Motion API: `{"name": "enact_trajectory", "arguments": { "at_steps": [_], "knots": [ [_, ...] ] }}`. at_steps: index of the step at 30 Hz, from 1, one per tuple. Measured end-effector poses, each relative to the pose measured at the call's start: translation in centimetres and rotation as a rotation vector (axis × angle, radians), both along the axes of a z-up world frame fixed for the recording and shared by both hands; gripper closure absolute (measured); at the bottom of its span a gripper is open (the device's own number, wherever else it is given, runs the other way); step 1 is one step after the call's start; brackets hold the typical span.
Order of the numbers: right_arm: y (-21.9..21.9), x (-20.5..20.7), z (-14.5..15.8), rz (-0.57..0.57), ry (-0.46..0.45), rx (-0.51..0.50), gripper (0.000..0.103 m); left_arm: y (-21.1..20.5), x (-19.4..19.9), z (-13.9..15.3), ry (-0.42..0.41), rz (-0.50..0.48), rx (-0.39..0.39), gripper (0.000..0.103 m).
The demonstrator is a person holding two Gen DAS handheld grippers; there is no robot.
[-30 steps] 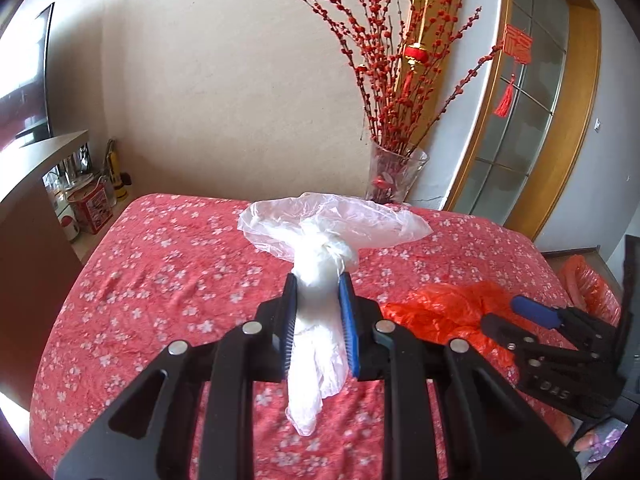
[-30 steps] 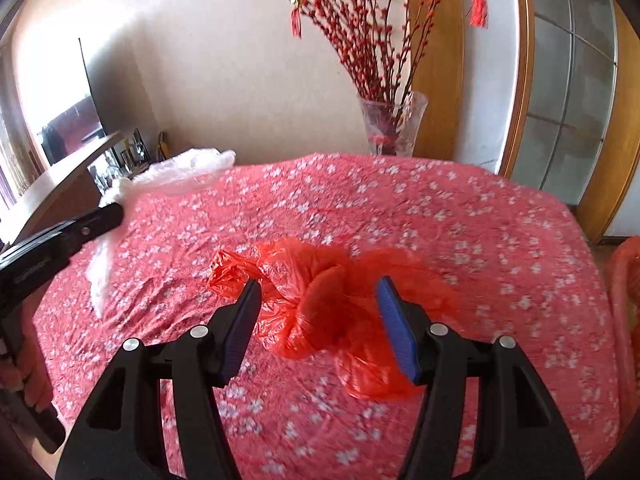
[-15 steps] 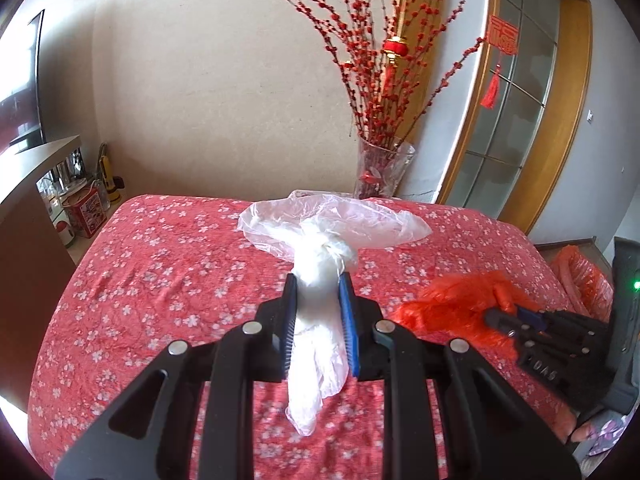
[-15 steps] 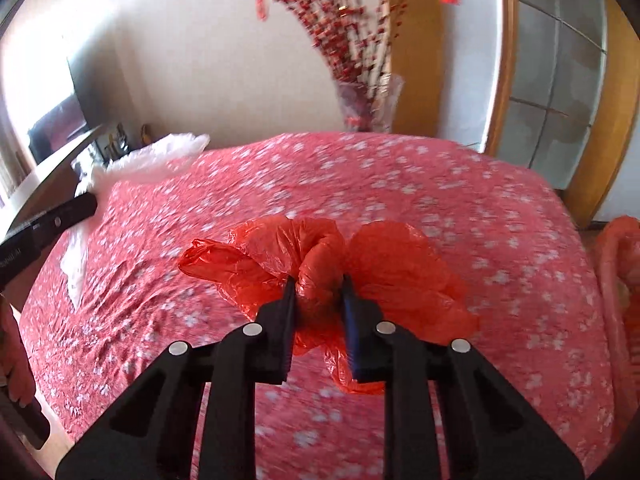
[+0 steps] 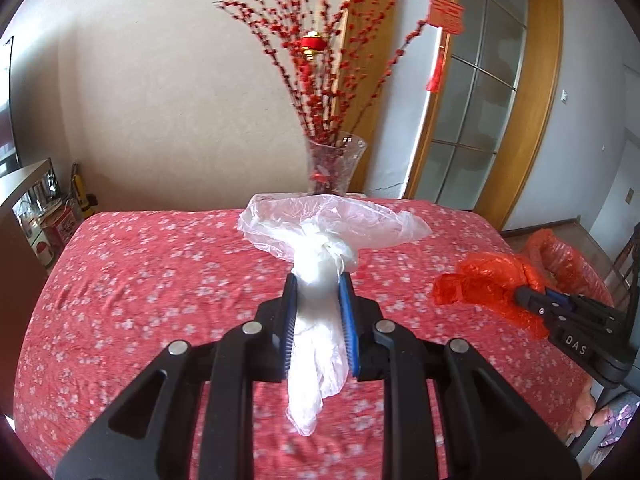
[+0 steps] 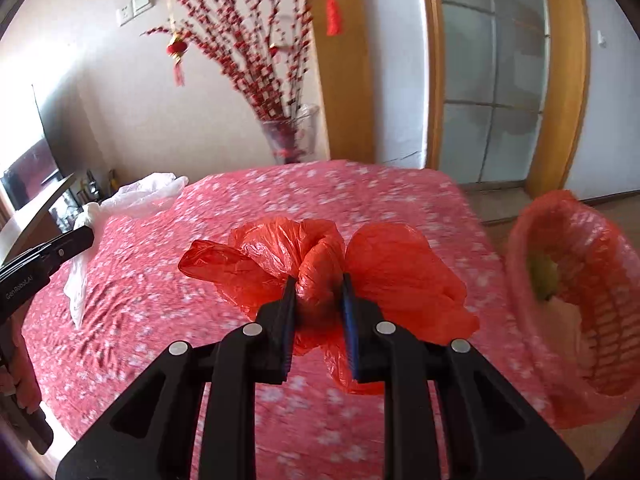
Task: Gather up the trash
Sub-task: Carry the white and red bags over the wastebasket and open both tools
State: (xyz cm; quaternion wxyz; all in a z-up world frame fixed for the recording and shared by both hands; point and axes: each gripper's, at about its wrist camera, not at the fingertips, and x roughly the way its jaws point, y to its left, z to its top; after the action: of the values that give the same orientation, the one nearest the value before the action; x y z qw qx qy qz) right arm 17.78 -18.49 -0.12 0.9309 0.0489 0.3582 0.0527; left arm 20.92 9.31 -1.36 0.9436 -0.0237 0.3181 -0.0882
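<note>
The left tongs (image 5: pixel 318 320) pinch a crinkly white plastic bag (image 5: pixel 320 300); the right tongs (image 6: pixel 319 316) pinch a crumpled red plastic bag (image 6: pixel 320 256). The thin, slippery plastic could slide out and miss the red-lined basket (image 6: pixel 576 320).

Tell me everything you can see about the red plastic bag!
The crumpled red plastic bag is thin, shiny and wrinkly. Its bunched middle is pinched between the black fingers of the right gripper, and loose flaps puff out to both sides and hang below. It is held above the red flowered tablecloth, near the table's right edge, with the red-lined basket just beyond.
</note>
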Motion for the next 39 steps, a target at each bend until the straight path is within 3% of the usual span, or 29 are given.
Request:
{"name": "enact_trajectory", "arguments": {
  "at_steps": [17, 39],
  "knots": [
    [-7.8, -4.3, 3.3, -0.198, -0.155, -0.037, 0.082, -8.2, -0.8, 0.7, -0.016, -0.119, 0.024, 0.082],
    [-16.1, -7.1, 3.8, -0.394, -0.191, -0.037, 0.082, -19.4, -1.7, 1.6, -0.036, -0.295, 0.014, 0.081]
  ]
}}
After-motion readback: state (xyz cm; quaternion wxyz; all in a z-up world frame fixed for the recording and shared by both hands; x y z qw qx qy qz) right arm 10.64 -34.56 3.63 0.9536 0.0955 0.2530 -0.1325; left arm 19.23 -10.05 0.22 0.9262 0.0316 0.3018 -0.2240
